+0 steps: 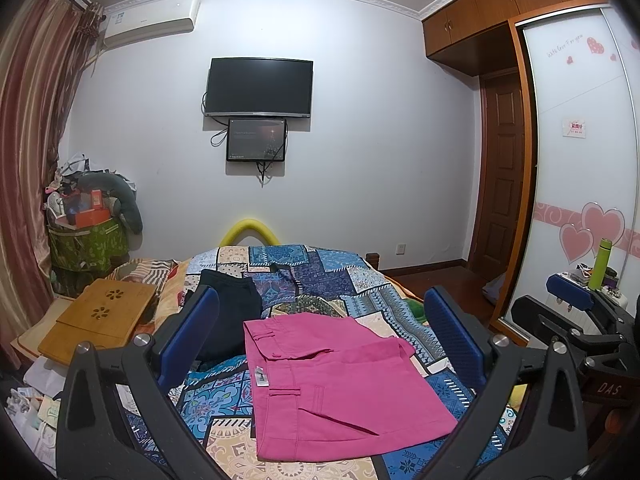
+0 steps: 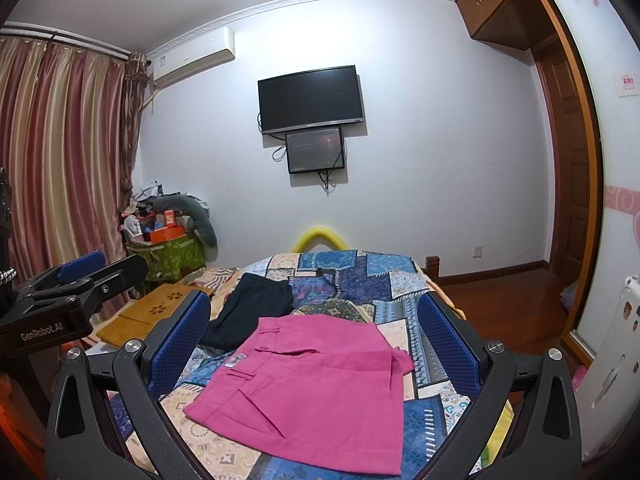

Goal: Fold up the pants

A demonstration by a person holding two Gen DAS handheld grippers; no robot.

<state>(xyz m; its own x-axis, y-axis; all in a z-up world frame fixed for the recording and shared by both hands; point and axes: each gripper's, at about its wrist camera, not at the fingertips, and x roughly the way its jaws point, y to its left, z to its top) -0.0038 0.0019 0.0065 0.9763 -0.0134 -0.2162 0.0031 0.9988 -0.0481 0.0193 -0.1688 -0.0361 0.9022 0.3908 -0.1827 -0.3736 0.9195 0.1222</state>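
Pink cotton pants (image 1: pixel 340 384) lie folded compact on patchwork-quilted bed (image 1: pixel 332 276). Left gripper (image 1: pixel 320 344) and right gripper (image 2: pixel 316 344) hover above, fingers spread, empty. Folding looks done, or nearly.

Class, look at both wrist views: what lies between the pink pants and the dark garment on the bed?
Only bare patchwork bedspread; the pink pants and dark garment lie apart, shown in both views.

A home bedroom. A bed (image 1: pixel 328 276) under a patchwork cover fills the middle, facing a wall-mounted television (image 1: pixel 259 87) with an air conditioner (image 1: pixel 150 20) high beside it. Striped curtains (image 2: pixel 60 152) hang on the left; a sliding wardrobe (image 1: pixel 580 140) with pink heart stickers and a wooden door (image 1: pixel 500 168) stand on the right.
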